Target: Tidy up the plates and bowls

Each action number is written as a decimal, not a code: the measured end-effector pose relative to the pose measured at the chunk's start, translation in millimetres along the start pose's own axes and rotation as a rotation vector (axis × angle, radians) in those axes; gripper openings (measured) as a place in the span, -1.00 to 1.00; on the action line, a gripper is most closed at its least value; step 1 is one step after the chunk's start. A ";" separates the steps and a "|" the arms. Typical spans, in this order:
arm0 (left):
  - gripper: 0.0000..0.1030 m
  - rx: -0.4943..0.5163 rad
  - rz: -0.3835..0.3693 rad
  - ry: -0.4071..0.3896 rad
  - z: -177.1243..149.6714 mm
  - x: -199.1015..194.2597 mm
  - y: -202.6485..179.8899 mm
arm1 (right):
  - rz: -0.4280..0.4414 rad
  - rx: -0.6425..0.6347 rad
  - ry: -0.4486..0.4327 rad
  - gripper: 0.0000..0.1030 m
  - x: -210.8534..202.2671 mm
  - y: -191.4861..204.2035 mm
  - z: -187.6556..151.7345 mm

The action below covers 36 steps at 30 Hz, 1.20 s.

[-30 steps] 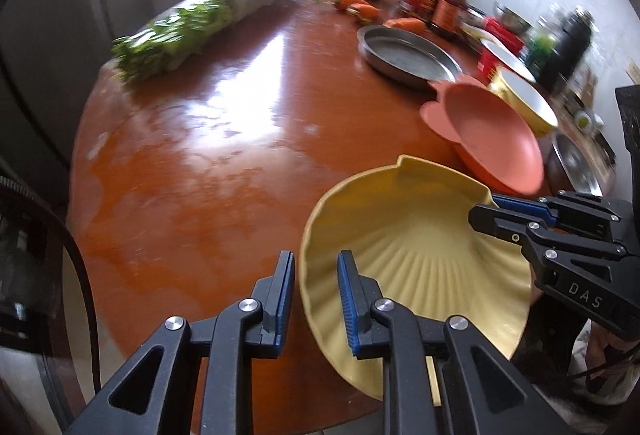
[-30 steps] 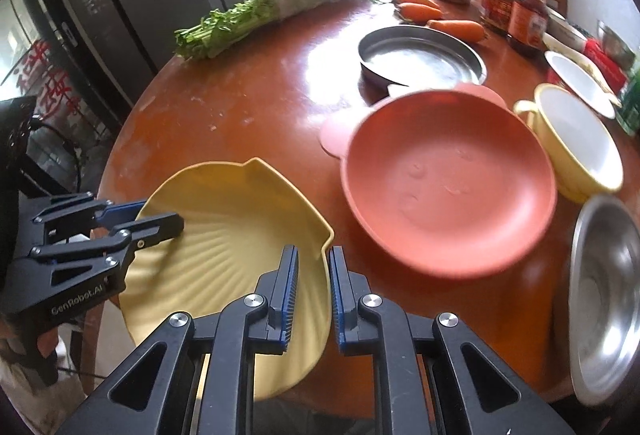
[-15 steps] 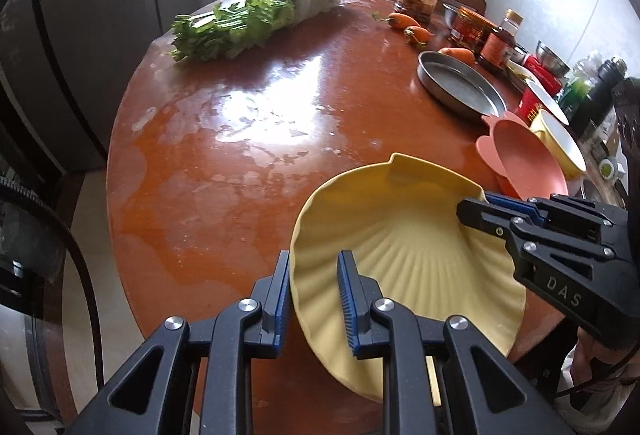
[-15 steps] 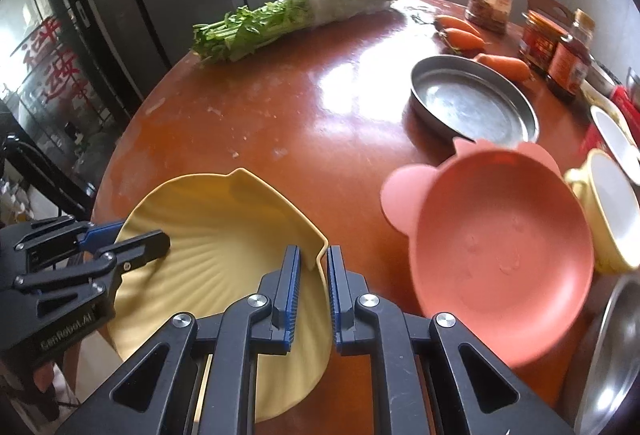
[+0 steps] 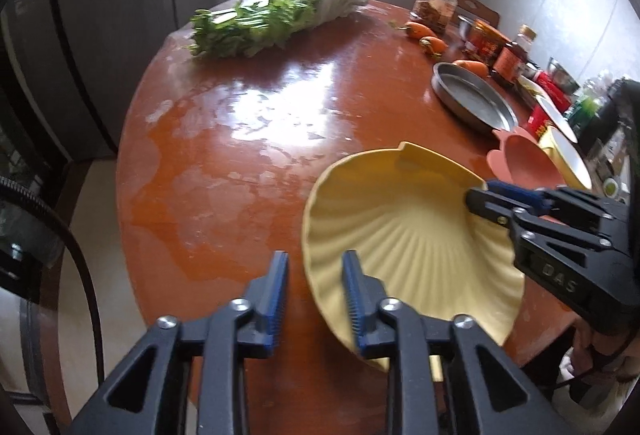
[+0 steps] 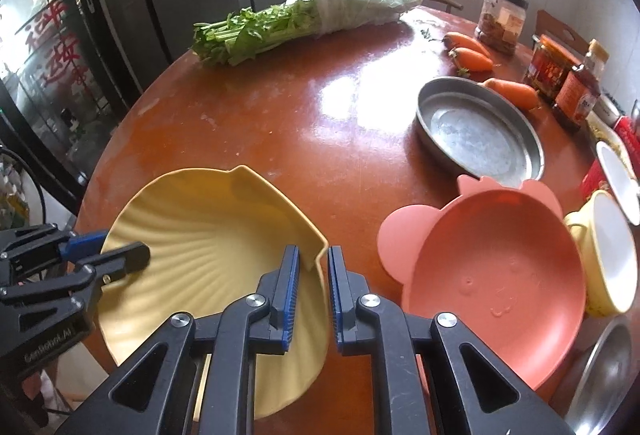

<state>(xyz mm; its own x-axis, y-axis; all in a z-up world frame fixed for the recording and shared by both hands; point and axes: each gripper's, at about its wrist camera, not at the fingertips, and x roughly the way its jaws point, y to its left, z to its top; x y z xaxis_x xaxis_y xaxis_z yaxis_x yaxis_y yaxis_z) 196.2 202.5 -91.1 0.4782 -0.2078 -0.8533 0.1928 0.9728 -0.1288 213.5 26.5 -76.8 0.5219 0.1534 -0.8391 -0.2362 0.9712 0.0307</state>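
Note:
A yellow shell-shaped plate [image 5: 408,235] [image 6: 208,227] lies at the near edge of the round red-brown table [image 6: 280,115]. My left gripper [image 5: 314,295] straddles its left rim; its jaws are opening, and the pads stand clear of the rim between them. My right gripper [image 6: 312,291] straddles the right rim, its jaws also opening with a thin gap at the pads. Each gripper shows in the other's view: the right gripper [image 5: 480,199] and the left gripper [image 6: 120,251]. A pink eared bowl [image 6: 492,275] sits just right of the plate.
Behind the pink bowl lies a round metal pan [image 6: 476,131]. At the right edge are a yellow bowl [image 6: 612,251], a white bowl [image 6: 618,175] and a steel bowl [image 6: 604,375]. Bagged greens [image 6: 304,19], carrots [image 6: 472,53] and jars [image 6: 502,19] line the far side.
Both grippers were shut on the yellow plate's rim and have spread their jaws. The plate has shifted left, away from the pink bowl.

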 end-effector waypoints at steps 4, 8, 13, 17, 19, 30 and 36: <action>0.17 -0.032 0.088 -0.018 0.2 -3.5 9.1 | 0.009 0.022 -0.019 -0.30 -9.4 -6.2 0.3; 0.17 -0.097 0.031 -0.050 0.6 -15.3 21.1 | 0.005 0.059 -0.046 -0.04 -24.3 -15.8 -1.1; 0.18 -0.131 0.033 -0.111 1.0 -41.1 20.7 | 0.037 0.142 -0.079 -0.03 -51.5 -39.3 -5.7; 0.18 -0.094 0.031 -0.141 4.7 -60.2 3.9 | 0.033 0.202 -0.098 -0.03 -77.3 -67.3 -12.7; 0.18 -0.030 0.015 -0.142 7.6 -66.7 -13.3 | 0.024 0.243 -0.106 -0.03 -89.5 -84.2 -18.6; 0.18 0.180 -0.107 -0.102 25.0 -56.1 -126.4 | -0.010 0.302 -0.082 -0.03 -123.8 -156.9 -26.7; 0.18 0.176 -0.129 -0.051 27.3 -36.1 -163.3 | 0.033 0.362 0.033 -0.03 -101.2 -191.1 -24.5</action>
<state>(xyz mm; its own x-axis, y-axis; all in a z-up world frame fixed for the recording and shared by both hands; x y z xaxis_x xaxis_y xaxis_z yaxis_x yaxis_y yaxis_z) 170.9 48.4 -25.5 0.4816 -0.3385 -0.8084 0.3992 0.9059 -0.1415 185.8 -179.1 -11.1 0.4903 0.1854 -0.8516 0.0561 0.9684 0.2432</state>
